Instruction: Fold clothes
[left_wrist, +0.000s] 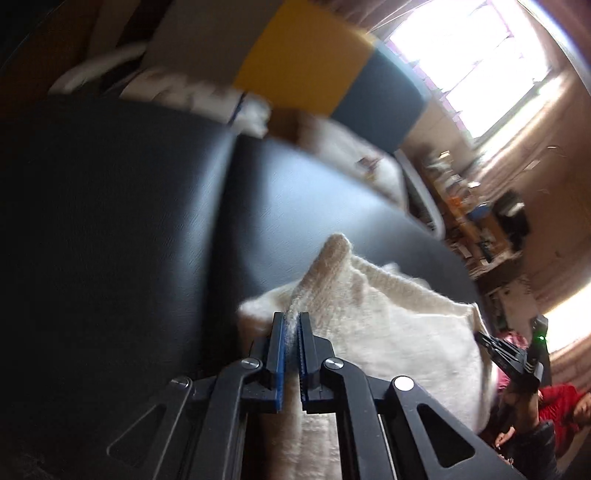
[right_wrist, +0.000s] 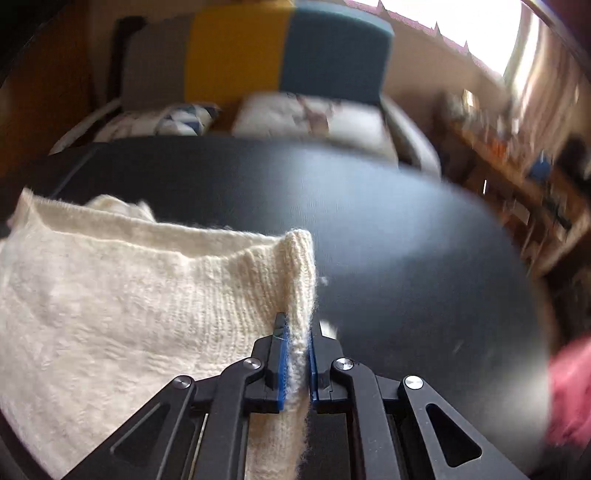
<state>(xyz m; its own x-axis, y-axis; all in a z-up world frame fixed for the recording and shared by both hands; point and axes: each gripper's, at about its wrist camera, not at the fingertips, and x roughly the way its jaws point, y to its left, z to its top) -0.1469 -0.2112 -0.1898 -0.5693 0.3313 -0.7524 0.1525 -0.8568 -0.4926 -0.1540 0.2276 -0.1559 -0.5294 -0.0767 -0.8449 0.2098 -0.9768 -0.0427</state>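
Left gripper (left_wrist: 291, 321): pressed together, pinching a ribbed edge of the sweater (left_wrist: 388, 332).
Right gripper (right_wrist: 295, 325): pressed together on another ribbed edge of the same sweater (right_wrist: 110, 302).
Sweater: cream knit, stretched between both grippers, its body hanging in front of the table (right_wrist: 369, 221).
Table: black, beyond the knit; whether the cloth touches it cannot be told.
Chair (right_wrist: 288, 55): grey, yellow and teal back, behind the table, with cushions (right_wrist: 306, 114) on it.
Window (left_wrist: 472, 62): bright, far right.
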